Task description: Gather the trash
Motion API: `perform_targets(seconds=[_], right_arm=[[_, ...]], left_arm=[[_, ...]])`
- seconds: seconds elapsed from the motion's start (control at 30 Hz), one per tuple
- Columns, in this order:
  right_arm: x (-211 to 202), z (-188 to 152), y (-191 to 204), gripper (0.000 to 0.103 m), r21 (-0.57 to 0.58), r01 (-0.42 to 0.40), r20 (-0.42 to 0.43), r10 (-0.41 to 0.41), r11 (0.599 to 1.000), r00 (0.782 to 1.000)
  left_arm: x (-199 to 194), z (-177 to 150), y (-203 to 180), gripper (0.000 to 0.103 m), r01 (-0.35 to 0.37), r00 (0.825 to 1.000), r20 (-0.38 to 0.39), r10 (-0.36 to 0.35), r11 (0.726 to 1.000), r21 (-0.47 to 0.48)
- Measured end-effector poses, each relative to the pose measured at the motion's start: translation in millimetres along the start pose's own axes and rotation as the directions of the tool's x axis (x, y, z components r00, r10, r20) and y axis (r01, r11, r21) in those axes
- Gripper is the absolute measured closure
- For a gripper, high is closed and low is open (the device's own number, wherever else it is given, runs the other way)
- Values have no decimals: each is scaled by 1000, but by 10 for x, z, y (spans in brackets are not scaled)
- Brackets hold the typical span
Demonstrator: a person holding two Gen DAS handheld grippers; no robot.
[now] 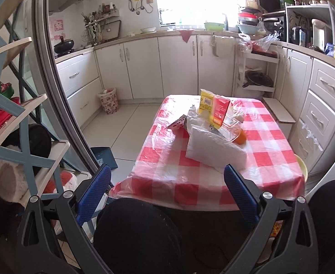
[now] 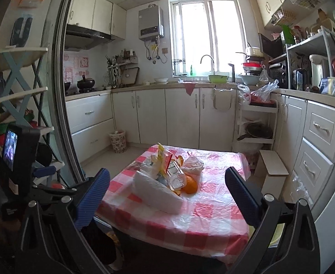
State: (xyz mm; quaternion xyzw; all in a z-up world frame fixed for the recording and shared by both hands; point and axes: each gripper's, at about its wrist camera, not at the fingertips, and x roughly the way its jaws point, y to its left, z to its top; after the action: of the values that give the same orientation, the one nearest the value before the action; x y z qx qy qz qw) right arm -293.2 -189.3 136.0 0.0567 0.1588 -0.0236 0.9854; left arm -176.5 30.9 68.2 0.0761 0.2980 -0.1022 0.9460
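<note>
A heap of trash lies on a small table with a red-and-white checked plastic cover. It holds a white packet, a red and yellow carton, crumpled clear wrappers and an orange fruit. My left gripper stands open at the table's near edge, short of the white packet, with nothing between its blue pads. My right gripper is open too, held above the near end of the table. Both stay clear of the trash.
A flowered waste bin stands on the floor by the left cabinets. A white step stool sits right of the table. A shelf rack and a door frame stand left. A person's dark knee is under the left gripper.
</note>
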Motion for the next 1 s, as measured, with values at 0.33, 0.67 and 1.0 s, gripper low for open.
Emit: perform_targets(seconds=[0.33,0.67,1.0], right_arm=[[-135,-290,159,7,11,-27,-25,27,1000,999],[-229,-226,206,7,13,-33,-16,33,999,999],[-289,-193,244,7,15,-38,-14,38,999,999]], left_arm=[[-326,30,120,8,-12,999,35,12,1000,0],[-399,44,118,8,5,999,41,-5,1000,10],[-468,35,107,8,19,998,52,-20,1000,15]])
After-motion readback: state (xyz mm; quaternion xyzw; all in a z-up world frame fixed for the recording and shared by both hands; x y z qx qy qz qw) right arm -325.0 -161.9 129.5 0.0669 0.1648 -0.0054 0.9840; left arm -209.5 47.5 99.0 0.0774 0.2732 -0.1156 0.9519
